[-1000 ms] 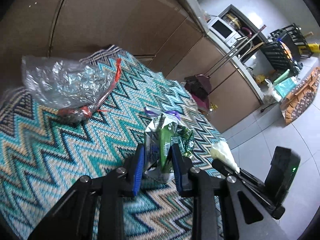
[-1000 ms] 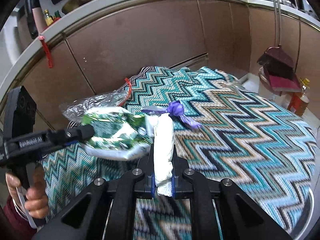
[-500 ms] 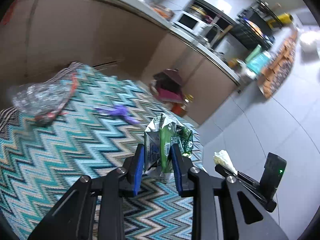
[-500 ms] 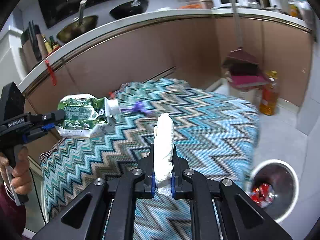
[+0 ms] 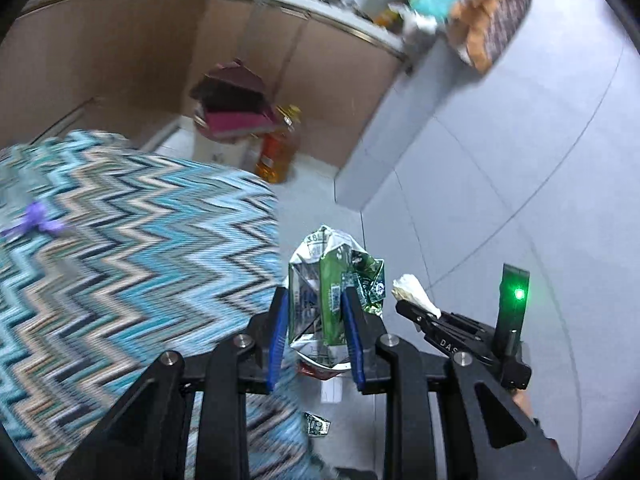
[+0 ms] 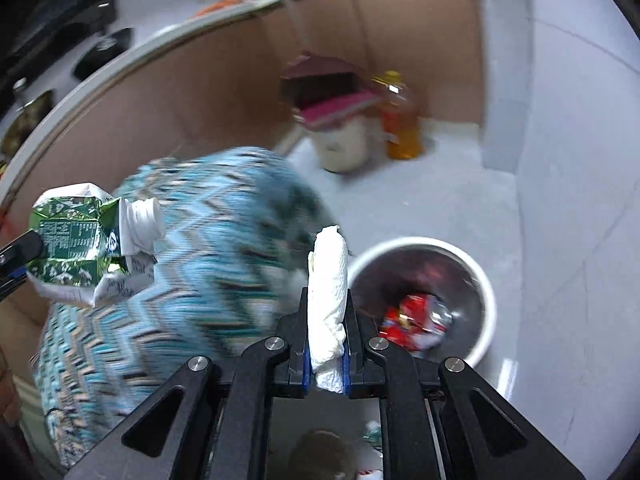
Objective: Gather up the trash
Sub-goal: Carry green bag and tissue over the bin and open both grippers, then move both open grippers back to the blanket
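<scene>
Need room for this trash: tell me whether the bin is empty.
Not empty. The white bin on the floor already holds red wrappers; how full it is cannot be told.

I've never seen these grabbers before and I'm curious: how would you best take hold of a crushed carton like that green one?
Across its flattened middle, much as the left gripper does now: the crushed green carton is thin there, so the two pads close flat on its broad faces. Come from the base end; the white screw cap at the other end is round and likely slippery.
</scene>
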A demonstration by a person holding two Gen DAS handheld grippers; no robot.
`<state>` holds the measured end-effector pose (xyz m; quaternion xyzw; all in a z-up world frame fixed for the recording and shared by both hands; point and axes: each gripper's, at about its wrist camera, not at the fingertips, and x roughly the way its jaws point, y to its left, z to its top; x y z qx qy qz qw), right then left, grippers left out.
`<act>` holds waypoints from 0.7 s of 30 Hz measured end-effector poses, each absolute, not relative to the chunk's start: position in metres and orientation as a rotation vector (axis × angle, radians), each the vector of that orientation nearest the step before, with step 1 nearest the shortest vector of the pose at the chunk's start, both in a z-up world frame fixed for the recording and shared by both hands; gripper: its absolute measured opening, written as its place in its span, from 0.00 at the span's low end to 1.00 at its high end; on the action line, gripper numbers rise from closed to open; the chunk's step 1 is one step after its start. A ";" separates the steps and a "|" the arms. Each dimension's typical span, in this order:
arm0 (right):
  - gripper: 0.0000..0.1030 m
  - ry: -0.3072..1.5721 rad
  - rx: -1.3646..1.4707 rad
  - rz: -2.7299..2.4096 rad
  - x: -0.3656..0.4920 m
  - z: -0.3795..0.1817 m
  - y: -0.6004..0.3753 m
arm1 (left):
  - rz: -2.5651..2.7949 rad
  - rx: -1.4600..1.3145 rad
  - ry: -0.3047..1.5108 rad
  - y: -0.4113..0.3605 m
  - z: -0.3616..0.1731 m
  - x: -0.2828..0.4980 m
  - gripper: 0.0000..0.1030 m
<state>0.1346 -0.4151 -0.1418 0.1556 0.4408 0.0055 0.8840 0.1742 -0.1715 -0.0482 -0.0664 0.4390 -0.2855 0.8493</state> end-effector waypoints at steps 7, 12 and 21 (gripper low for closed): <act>0.14 0.963 0.358 -0.063 0.159 -0.175 -0.456 | -0.579 0.014 0.993 -0.271 -0.096 0.213 0.25; 0.49 0.984 0.361 -0.096 0.174 -0.193 -0.468 | -0.594 0.046 1.066 -0.315 -0.130 0.233 0.26; 0.56 0.985 0.385 -0.129 0.164 -0.202 -0.482 | -0.611 0.030 1.056 -0.316 -0.135 0.226 0.29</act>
